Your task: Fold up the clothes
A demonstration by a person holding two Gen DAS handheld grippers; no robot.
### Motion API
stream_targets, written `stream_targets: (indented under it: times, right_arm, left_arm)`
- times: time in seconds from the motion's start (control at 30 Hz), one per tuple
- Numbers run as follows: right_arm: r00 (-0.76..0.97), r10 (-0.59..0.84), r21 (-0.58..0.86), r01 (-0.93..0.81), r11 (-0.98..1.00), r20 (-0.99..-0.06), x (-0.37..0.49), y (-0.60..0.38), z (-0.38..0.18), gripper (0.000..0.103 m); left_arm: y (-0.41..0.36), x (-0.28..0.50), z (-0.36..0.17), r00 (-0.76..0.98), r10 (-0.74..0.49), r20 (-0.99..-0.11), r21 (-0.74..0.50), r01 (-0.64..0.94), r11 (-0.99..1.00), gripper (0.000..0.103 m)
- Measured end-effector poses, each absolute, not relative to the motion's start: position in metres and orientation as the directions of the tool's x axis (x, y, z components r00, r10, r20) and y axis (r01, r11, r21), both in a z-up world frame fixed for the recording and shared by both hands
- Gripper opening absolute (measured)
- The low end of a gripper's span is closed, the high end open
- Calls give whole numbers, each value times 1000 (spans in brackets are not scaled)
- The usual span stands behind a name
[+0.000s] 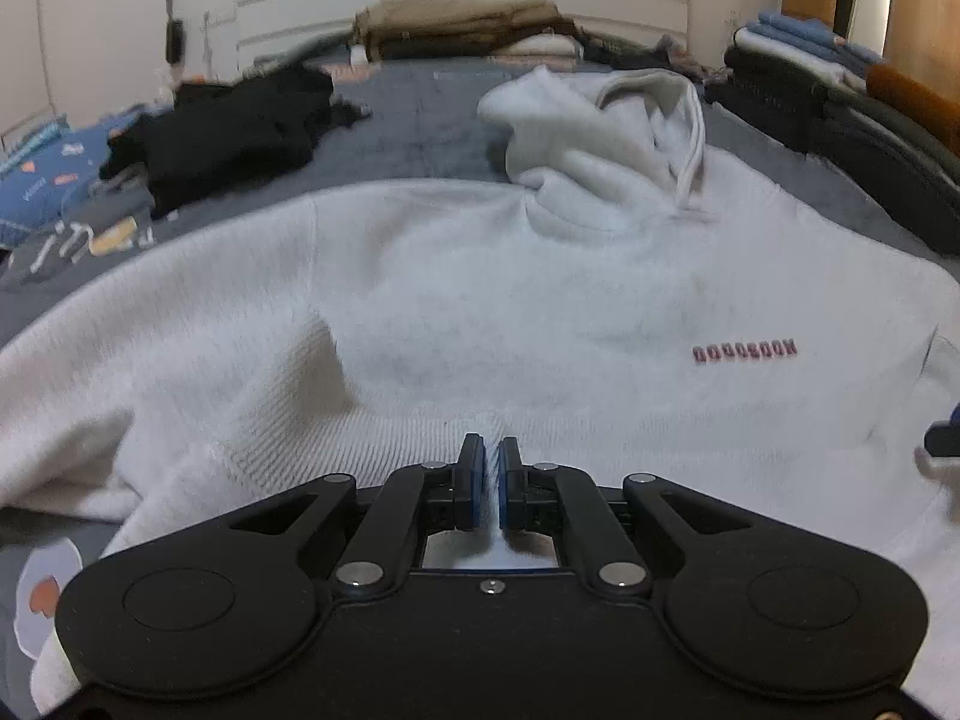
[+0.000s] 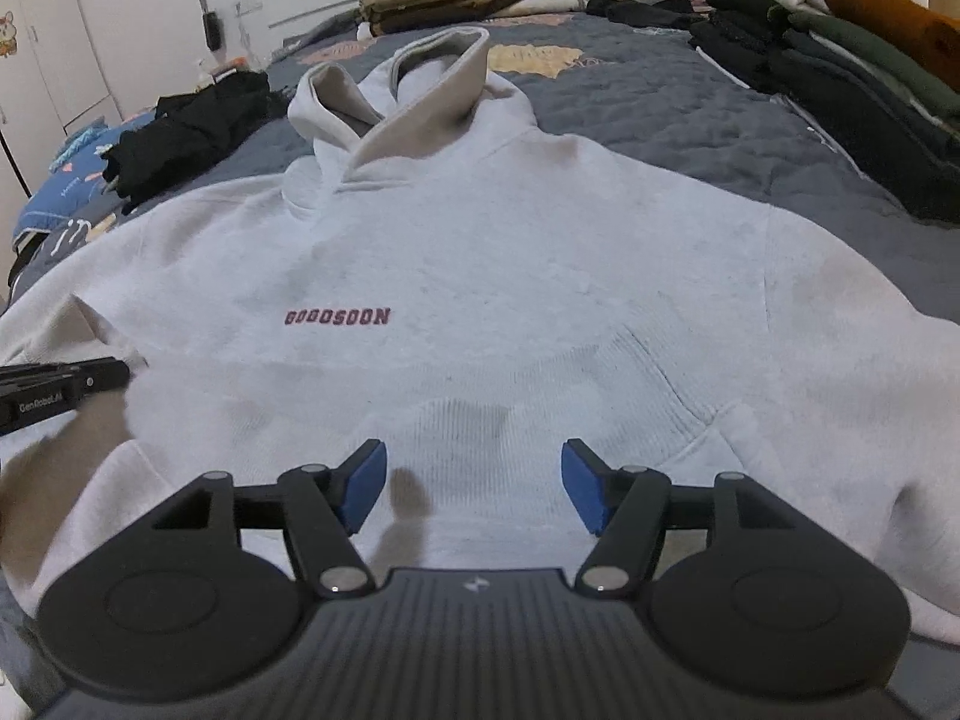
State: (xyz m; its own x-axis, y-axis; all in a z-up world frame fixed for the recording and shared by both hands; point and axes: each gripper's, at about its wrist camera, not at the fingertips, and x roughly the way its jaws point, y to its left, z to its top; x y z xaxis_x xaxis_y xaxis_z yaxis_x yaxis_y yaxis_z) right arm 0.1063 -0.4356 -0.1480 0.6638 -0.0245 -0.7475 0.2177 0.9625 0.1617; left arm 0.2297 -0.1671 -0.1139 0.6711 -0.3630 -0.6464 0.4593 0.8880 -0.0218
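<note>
White hoodie lying chest-up, spread across the bed, hood toward the headboard; left gripper pinching its ribbed hem, likely to lift it, right gripper hovering over the hem, fingers spread.

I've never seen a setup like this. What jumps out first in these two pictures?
A big pale grey hoodie lies spread front-up across the bed, hood towards the headboard, with dark red lettering on the chest. At its hem, the left hand-held gripper is pinched shut on the ribbed fabric, while the right hand-held gripper hangs open above it. Stacks of folded clothes line the bed's right edge.
</note>
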Motion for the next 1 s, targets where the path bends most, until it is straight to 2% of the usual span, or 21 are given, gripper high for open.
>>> stream_targets:
  times: [0.17,0.2,0.4,0.5,0.57,0.6,0.63,0.67,0.8,1.0]
  right_arm:
    - [673,-20,176,222,959,-739,103,-438,-146,64]
    - [679,-22,179,224,958,-734,102,-438,-145,64]
    - [684,-27,179,229,957,-729,98,-444,-145,64]
    - [684,-22,183,226,957,-729,96,-446,-145,64]
    - [686,-24,186,231,955,-727,96,-448,-143,64]
    - [687,-24,190,235,953,-726,96,-449,-142,64]
    - [688,-24,195,239,951,-725,96,-451,-141,64]
    - [692,-24,203,244,948,-722,95,-453,-139,64]
    - [715,-22,247,269,931,-699,87,-465,-131,64]
    - [746,-56,306,340,889,-664,71,-498,-119,64]
  left_arm:
    - [-163,235,-105,686,-373,-625,-74,423,903,5]
    - [-162,237,-104,688,-374,-622,-85,415,906,0]
    - [-156,244,-95,700,-379,-606,-151,366,918,0]
    - [-163,240,-90,651,-434,-623,-173,426,888,3]
    - [-174,229,-87,609,-499,-617,-195,496,846,13]
    - [-182,222,-86,584,-527,-618,-196,534,822,32]
    - [-190,215,-86,558,-553,-619,-198,571,797,55]
    - [-198,208,-86,530,-579,-620,-199,607,769,59]
    - [-238,183,-94,440,-622,-648,-184,702,688,59]
    - [-277,164,-111,365,-630,-686,-209,730,651,59]
